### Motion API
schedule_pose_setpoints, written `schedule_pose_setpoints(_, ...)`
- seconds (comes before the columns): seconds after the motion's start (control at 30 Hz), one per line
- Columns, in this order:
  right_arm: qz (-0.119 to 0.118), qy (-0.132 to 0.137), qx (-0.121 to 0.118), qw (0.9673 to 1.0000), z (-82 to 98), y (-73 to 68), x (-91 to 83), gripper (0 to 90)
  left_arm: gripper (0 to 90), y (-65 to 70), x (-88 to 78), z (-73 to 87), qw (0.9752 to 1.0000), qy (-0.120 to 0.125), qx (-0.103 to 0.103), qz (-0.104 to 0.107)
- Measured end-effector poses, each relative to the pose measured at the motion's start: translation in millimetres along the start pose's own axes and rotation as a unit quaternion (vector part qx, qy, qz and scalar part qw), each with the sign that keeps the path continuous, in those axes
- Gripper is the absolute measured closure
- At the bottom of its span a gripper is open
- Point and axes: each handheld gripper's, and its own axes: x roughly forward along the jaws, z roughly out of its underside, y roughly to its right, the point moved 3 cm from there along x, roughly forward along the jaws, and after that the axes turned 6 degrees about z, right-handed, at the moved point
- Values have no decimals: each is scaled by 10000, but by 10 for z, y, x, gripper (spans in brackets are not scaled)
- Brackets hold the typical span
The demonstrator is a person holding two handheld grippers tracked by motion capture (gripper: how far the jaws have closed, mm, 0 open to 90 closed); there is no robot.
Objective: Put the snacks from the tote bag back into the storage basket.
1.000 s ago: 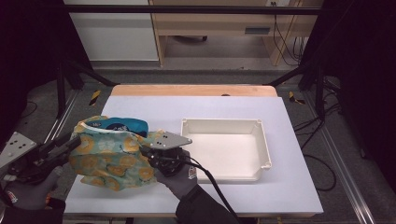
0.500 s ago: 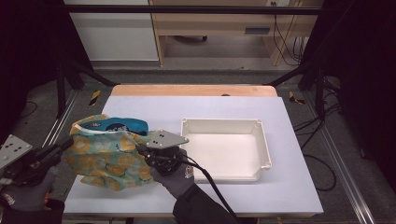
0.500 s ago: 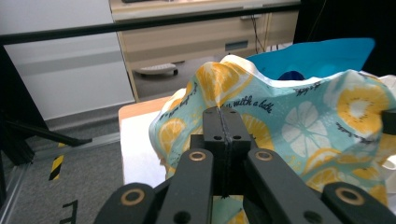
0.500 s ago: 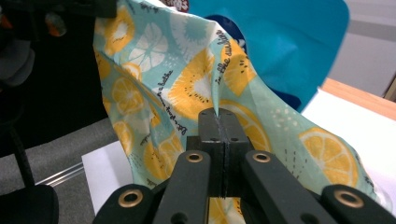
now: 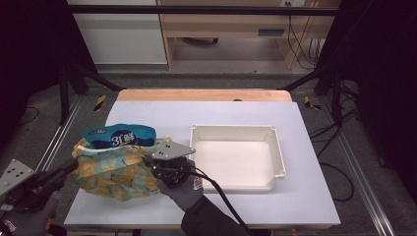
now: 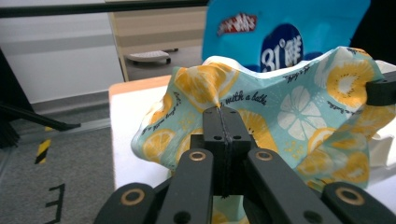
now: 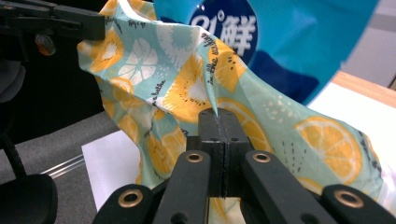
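Soft teal cloth bag with orange and lemon slices printed on it [image 5: 115, 172], lying on the left part of the white table top [image 5: 305, 196], just left of the cream plastic tray [image 5: 280, 157]. Blue crinkly snack packet with a white "31" on it [image 5: 118, 136] poking out of the top of the cloth bag, lower part hidden inside. Left gripper [image 6: 223, 122] pressed tight on a fold at the bag's left edge, no gap between the black jaws. Same gripper seen from above at the bottom left [image 5: 73, 166], partly cut off by the edge. Right gripper [image 7: 219, 122] pinching a fold at the bag's right edge, jaws shut on the cloth. From above, right gripper [image 5: 153, 164] mostly hidden under its own grey three-cornered plate [image 5: 172, 150], dark glove [image 5: 184, 189] around it. Bottom of the bag hard to see behind the black jaws in both gripper views. Far end of the left gripper seen dark at the top left of the right gripper view.
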Motion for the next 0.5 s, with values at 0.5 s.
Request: schedule_pose_setpoints(0.5, 19, -260, 159, 9995, 382, 24, 24, 900, 900, 79, 143, 329, 9990, -410, -78, 140)
